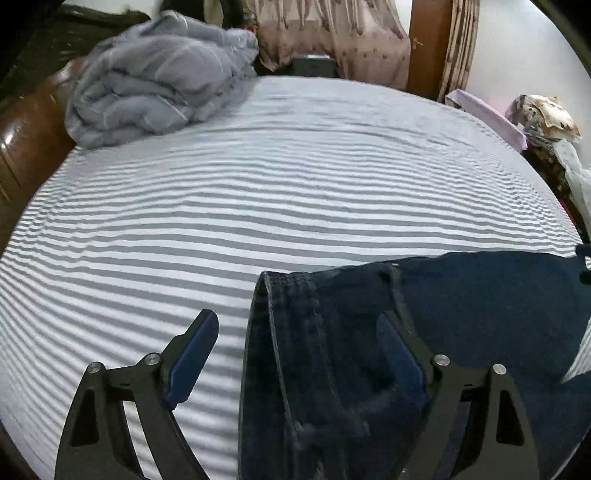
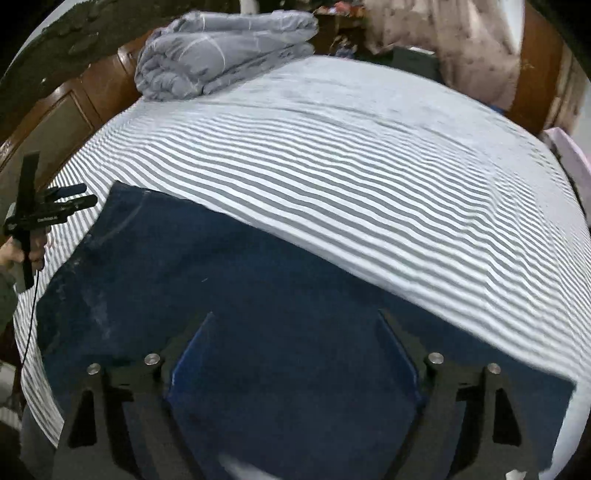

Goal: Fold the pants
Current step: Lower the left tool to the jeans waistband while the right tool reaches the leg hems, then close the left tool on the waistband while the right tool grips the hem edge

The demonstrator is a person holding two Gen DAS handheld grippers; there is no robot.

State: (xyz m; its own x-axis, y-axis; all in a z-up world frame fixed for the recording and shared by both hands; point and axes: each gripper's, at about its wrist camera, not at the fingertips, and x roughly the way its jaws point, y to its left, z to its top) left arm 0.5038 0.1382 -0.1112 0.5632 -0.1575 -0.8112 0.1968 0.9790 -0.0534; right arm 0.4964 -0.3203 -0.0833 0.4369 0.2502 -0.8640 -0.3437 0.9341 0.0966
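Dark blue jeans [image 1: 461, 314] lie flat on a bed with a grey-and-white striped sheet [image 1: 258, 184]. In the left wrist view my left gripper [image 1: 299, 321] is open, its jaws wide apart on either side of the jeans' waistband end [image 1: 288, 295], just above it. In the right wrist view the jeans [image 2: 258, 288] stretch across the near part of the bed [image 2: 369, 166]. My right gripper [image 2: 295, 321] is open over the middle of the denim, holding nothing. The left gripper [image 2: 70, 199] also shows at the far left of that view, in a hand.
A bundled grey duvet [image 1: 159, 81] sits at the head of the bed by a brown wooden headboard [image 1: 33, 125]. Patterned curtains [image 1: 332, 33] and a wooden door frame stand behind. Piled cloth and bags [image 1: 543, 118] lie beside the bed's right edge.
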